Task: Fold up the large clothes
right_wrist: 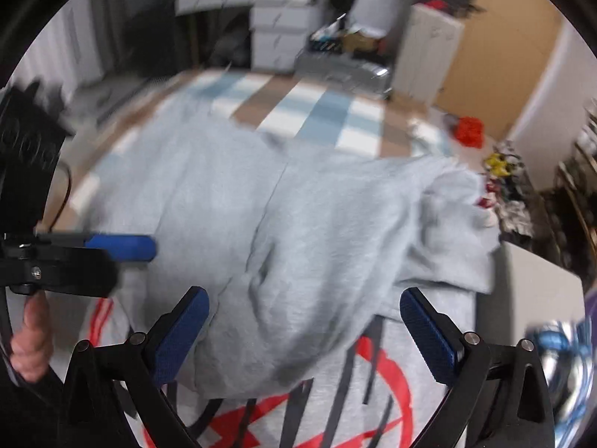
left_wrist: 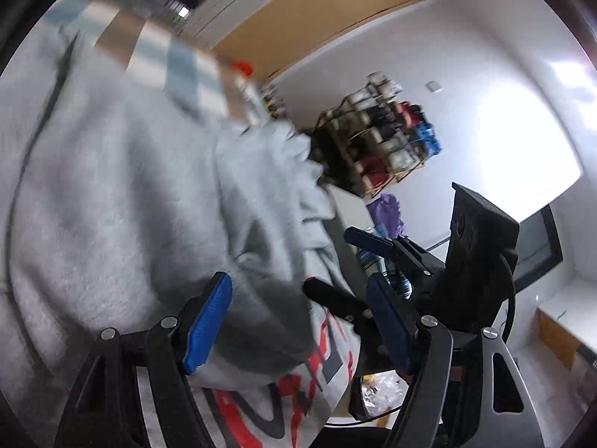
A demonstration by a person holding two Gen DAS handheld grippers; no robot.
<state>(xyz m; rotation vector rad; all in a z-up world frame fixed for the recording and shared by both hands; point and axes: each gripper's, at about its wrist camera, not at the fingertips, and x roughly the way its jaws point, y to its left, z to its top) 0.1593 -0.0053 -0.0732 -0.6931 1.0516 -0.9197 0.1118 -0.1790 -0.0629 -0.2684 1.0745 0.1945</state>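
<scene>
Now grey sweatshirt (right_wrist: pixel 298 205) seen spread left to right, just beyond right gripper (right_wrist: pixel 304 330). Left gripper (left_wrist: pixel 298 324) beside it. Both jaws wide apart, nothing held.

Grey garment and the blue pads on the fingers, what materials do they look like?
Grey sweatshirt with red and black print: looks like soft cotton-type fleece knit, matte, with a fuzzy heathered surface and soft rounded folds; the print looks flat, probably screen-printed.
Blue pads on the fingers: probably rubber or soft plastic, matte, with a fine ribbed or knurled texture, on black rigid fingers with metal pins.
</scene>
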